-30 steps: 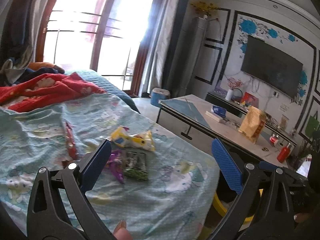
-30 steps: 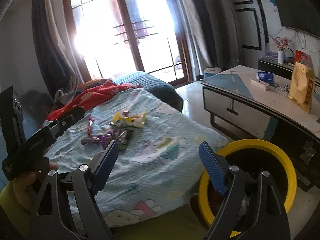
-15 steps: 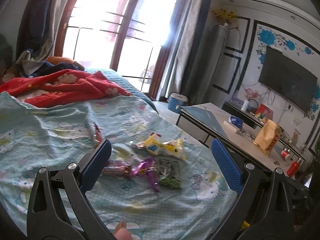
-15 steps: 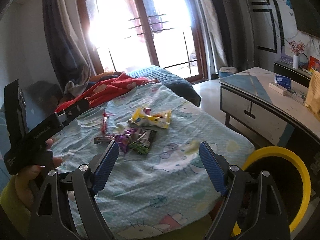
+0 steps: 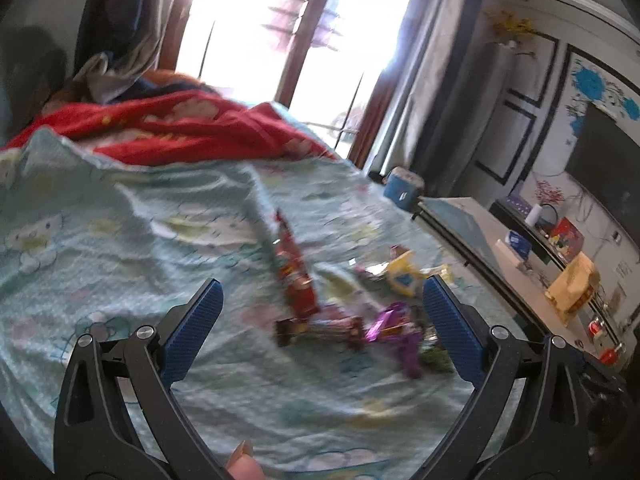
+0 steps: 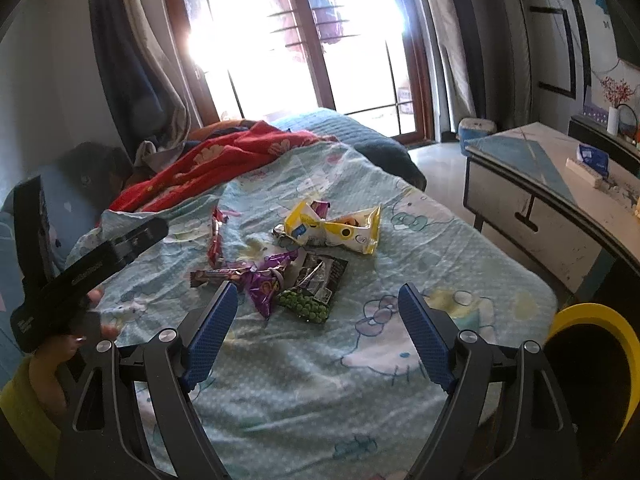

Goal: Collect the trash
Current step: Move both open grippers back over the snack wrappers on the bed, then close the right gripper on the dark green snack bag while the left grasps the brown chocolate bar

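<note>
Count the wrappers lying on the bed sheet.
5, clustered mid-sheet: red wrapper left, yellow wrapper behind, brown bar wrapper, purple wrapper, green pea packet. More may hide underneath.

Wrappers (image 6: 308, 256) on bed (image 6: 460, 264), ctr.

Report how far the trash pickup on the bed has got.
Done: nothing visibly collected. The yellow wrapper, red wrapper, purple wrapper and green pea packet all lie on the bedspread.
In hand: nothing; the left claw and right claw are open and empty.
Left: every wrapper goes into the yellow-rimmed bin.
</note>
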### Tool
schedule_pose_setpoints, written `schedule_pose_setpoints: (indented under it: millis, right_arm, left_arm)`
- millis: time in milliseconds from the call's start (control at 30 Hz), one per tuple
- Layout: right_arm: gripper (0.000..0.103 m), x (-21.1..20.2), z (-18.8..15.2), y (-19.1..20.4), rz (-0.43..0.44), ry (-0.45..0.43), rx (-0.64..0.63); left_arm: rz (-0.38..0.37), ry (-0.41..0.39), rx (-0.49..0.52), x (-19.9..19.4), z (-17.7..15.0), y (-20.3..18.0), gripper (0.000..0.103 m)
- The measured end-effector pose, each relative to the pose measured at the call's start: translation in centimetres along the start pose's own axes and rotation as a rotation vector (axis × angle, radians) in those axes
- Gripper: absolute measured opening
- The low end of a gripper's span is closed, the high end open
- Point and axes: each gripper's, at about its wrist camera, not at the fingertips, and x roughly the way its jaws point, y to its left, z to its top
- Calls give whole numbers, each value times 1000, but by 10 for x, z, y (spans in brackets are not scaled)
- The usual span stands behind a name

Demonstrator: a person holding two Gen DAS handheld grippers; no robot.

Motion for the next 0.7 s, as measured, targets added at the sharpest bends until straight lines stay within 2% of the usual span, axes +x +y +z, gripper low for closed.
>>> schedule_pose_setpoints:
  millis: [67,200,300,567,700]
  right_arm:
    - [74,15,2,-2,1,27,11]
    - [64,42,4,-6,6,83,46]
    - [60,60,5,-7,7,113,63]
    - [51,94,6,-12,14,167,105]
    - [47,106,2,-13,23,190,122]
  left_arm:
    - [-7,30,-27,7,-3,9,90]
    - [-36,96,-75,22,-11,23,78]
    - [-54,127,-101,29,-15,26,68]
    - [-98,189,-178,47,-25,36,60]
    - [-107,196,-173,49,-26,35,54]
